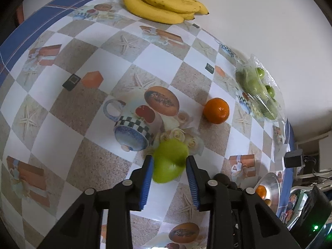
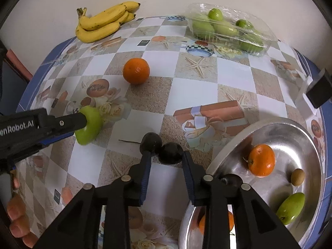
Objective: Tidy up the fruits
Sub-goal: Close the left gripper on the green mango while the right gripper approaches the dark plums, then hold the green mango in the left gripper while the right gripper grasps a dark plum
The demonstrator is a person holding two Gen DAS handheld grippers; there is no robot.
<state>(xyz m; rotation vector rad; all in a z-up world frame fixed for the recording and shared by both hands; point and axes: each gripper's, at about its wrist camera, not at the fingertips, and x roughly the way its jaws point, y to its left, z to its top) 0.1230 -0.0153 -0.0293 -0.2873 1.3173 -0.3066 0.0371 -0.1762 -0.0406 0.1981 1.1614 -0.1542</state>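
The left gripper (image 1: 169, 167) squeezed the smooth, hard green fruit (image 1: 169, 161) by its sides. The right gripper (image 2: 165, 157), partly open, had a round dark fruit (image 2: 170, 153) between its fingers; I could not tell if it gripped.

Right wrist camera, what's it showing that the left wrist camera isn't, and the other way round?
Only the right wrist view shows the two dark fruits at the right gripper, plus the brown fruit and green fruit inside the metal bowl. Only the left wrist view shows the left gripper from behind, its blue pads either side of the green mango. Both show that mango, the bananas, the loose orange, the clear box of green fruit and the bowl.
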